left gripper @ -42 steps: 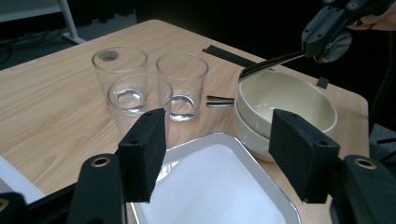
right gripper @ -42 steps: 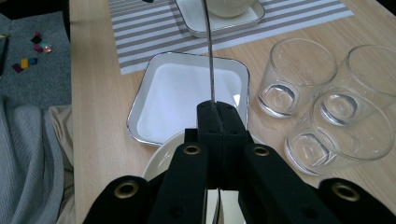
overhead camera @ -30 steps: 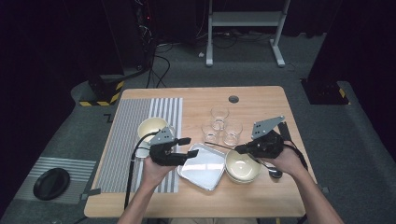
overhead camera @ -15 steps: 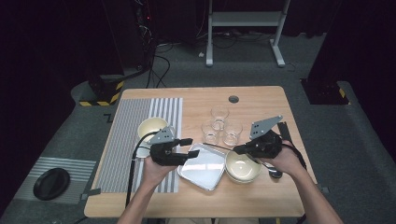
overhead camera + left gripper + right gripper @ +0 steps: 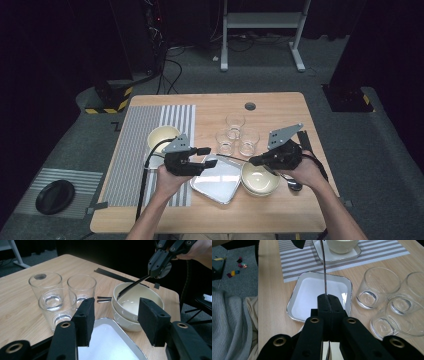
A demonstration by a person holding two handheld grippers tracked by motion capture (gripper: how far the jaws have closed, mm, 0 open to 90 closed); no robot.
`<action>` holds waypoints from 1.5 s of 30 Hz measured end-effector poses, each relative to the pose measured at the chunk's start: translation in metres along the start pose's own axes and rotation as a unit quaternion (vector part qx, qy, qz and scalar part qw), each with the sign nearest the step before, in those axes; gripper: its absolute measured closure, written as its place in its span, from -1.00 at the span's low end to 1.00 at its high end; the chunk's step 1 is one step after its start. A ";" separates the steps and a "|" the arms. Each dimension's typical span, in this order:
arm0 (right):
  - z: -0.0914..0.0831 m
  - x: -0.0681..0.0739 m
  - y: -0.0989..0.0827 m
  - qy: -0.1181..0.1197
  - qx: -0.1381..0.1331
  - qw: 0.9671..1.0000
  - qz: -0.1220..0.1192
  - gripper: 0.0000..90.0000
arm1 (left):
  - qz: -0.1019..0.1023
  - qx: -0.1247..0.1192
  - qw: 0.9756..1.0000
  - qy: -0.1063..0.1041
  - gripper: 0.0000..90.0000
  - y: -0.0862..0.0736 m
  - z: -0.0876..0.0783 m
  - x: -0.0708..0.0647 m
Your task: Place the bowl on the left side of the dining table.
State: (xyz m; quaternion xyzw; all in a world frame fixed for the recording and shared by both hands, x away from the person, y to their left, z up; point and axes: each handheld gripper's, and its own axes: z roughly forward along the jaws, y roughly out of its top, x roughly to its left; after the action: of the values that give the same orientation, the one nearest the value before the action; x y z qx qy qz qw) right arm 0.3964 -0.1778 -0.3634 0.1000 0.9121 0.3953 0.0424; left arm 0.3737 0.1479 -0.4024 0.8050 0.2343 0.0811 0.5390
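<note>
High view: at centre right, the right gripper [image 5: 256, 161] is clamped on a thin utensil [image 5: 235, 159] whose handle reaches left toward the left gripper [image 5: 210, 157], probably for a handover above the square tray [image 5: 220, 182].

Left gripper view: its jaws stand apart with nothing between them, having just been closing; the utensil [image 5: 131, 286] slants over the stacked bowls [image 5: 130, 315], upper right.

Right gripper view: jaws pressed together on the utensil [image 5: 324, 270], which runs up the middle; glasses [image 5: 378, 287] sit at right.
</note>
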 end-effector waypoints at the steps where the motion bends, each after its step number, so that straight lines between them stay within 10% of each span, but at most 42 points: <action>1: 0.000 0.000 0.000 -0.001 0.001 1.000 0.002 1.00 | -0.010 0.000 1.000 0.000 0.06 -0.001 0.001 -0.002; 45: 0.011 0.004 0.006 0.026 0.003 1.000 -0.017 1.00 | -0.002 0.012 0.999 -0.039 0.45 0.000 0.014 -0.006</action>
State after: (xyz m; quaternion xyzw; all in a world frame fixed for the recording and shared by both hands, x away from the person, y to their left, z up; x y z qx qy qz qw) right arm 0.3954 -0.1648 -0.3669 0.0739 0.9158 0.3940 0.0252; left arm 0.3734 0.1337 -0.4068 0.8136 0.2160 0.0458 0.5379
